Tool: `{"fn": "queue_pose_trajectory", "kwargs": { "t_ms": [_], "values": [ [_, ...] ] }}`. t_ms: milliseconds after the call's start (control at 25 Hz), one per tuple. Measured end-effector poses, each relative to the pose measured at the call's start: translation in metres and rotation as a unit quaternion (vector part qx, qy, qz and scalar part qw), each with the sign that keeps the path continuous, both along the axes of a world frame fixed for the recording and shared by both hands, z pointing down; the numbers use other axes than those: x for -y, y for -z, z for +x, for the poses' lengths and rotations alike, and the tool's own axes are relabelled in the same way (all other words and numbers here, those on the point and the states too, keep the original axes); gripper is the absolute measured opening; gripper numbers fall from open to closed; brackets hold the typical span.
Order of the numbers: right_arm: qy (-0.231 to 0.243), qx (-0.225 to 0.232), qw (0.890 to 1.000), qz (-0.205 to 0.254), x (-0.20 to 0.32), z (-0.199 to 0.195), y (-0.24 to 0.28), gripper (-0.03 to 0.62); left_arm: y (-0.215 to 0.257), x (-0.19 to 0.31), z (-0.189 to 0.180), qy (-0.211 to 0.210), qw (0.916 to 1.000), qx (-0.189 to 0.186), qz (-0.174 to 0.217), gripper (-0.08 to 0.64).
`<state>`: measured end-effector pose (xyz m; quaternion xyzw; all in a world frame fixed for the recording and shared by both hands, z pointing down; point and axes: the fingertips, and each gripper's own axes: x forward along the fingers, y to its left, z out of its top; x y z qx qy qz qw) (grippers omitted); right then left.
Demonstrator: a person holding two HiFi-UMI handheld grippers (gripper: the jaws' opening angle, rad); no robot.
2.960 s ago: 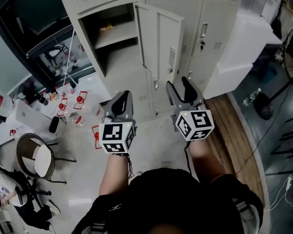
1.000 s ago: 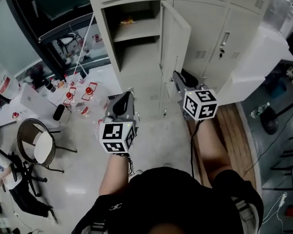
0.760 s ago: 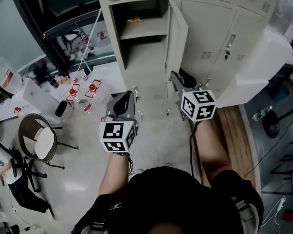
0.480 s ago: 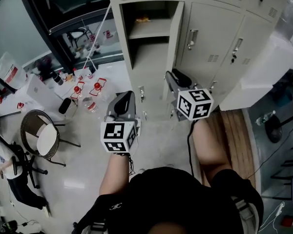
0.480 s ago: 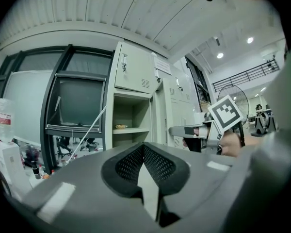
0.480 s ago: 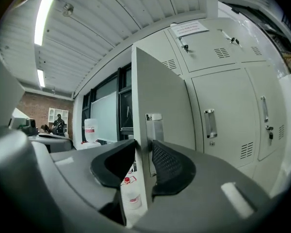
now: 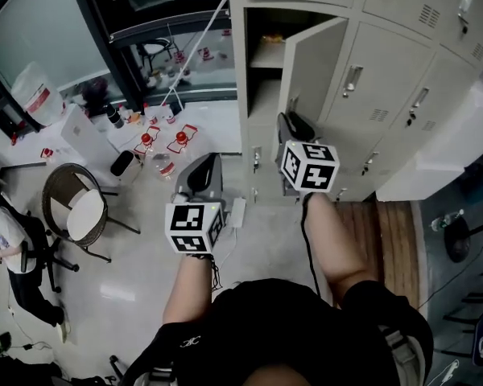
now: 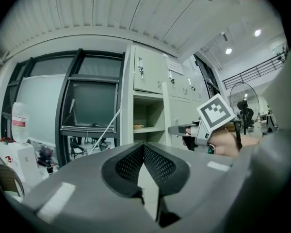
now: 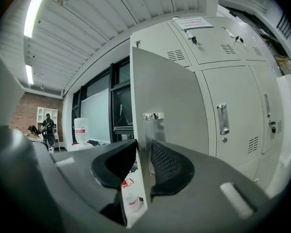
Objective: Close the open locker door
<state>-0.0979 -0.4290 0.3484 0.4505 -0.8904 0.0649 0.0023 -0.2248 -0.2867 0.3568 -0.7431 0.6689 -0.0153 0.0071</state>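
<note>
The pale grey locker door [image 7: 322, 59] stands part open in front of its compartment [image 7: 262, 51], which has a shelf inside. My right gripper [image 7: 288, 121] is raised to the door's free edge. In the right gripper view the door [image 9: 169, 96] has its edge between the two pads of the right gripper [image 9: 143, 147], close under the latch plate, and the jaws are closing on it. My left gripper [image 7: 203, 166] hangs lower and to the left, over the floor. Its pads meet in the left gripper view [image 8: 144, 152] with nothing between them.
Closed locker doors [image 7: 386, 79] run to the right. On the floor lie bottles [image 7: 163, 145] and a white power strip [image 7: 237, 213], and a round chair [image 7: 76, 211] stands at left. A wooden platform [image 7: 386, 240] borders the lockers. A seated person [image 7: 4, 232] is at far left.
The door has swung from standing straight out to slanting across its opening, and the right gripper has moved with its edge. The lockers sit further right in view. The left gripper keeps its place.
</note>
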Motion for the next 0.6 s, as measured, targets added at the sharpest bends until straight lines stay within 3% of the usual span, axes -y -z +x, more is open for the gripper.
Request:
{"fn": "queue_pose_trajectory", "kwargs": {
  "t_ms": [600],
  "values": [
    [-0.014,-0.016,1.000,-0.003,0.040,-0.059,0.001,0.100,0.005,-0.019,-0.049,0.052,0.9986,0.005,0.005,0.000]
  ]
}}
